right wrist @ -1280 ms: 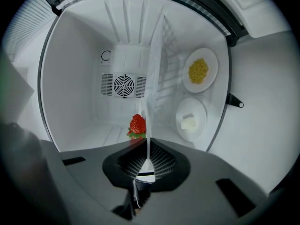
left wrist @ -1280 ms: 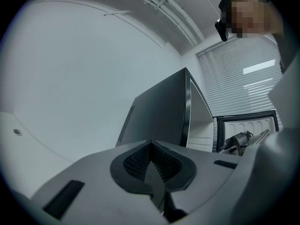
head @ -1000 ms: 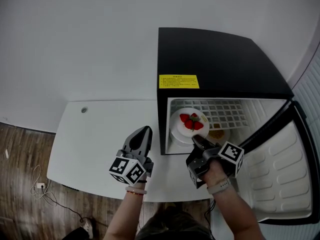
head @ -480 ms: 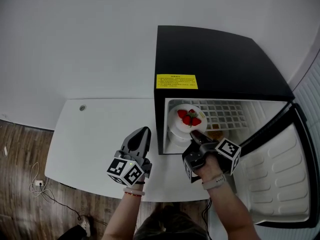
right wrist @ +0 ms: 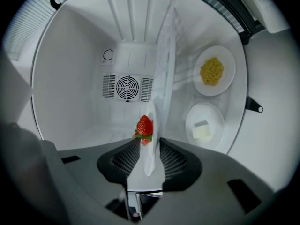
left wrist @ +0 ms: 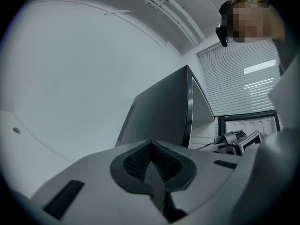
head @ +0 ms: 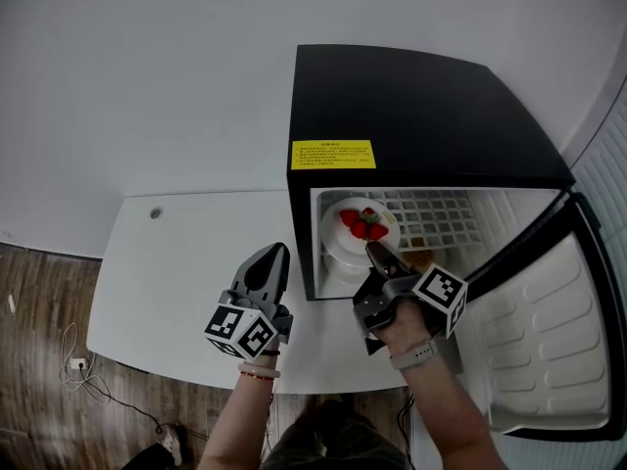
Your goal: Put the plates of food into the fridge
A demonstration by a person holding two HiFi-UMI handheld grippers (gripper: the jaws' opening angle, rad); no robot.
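Right tool (right wrist: 149, 146) is inside the fridge (head: 421, 116); its jaws have just been opening and now stand apart, with the strawberry plate (right wrist: 150, 161) rim between the pads but not pinched. Left tool (left wrist: 151, 149) is closed on nothing, held over the worktop (head: 176, 272) just beside the fridge's side.

Step in hand: letting go of the strawberry plate on the shelf (head: 446, 218), left half; it looks set down, so this one is nearly done. Two more plates are already in, on the level below as I read it: one with yellow food (right wrist: 212, 71), one with a pale block (right wrist: 202, 129).

Next move: back your right tool straight out along the rim, level, so neither pad drags the plate or tips the strawberries (right wrist: 145, 125); no further plates show in view, so the door (head: 558, 341) likely comes after.

Worktop is white, with a small grommet (head: 156, 212) near the back; white wall behind; blinds (head: 612, 155) at right; wood floor (head: 39, 360) with a cable (head: 83, 370) at left.
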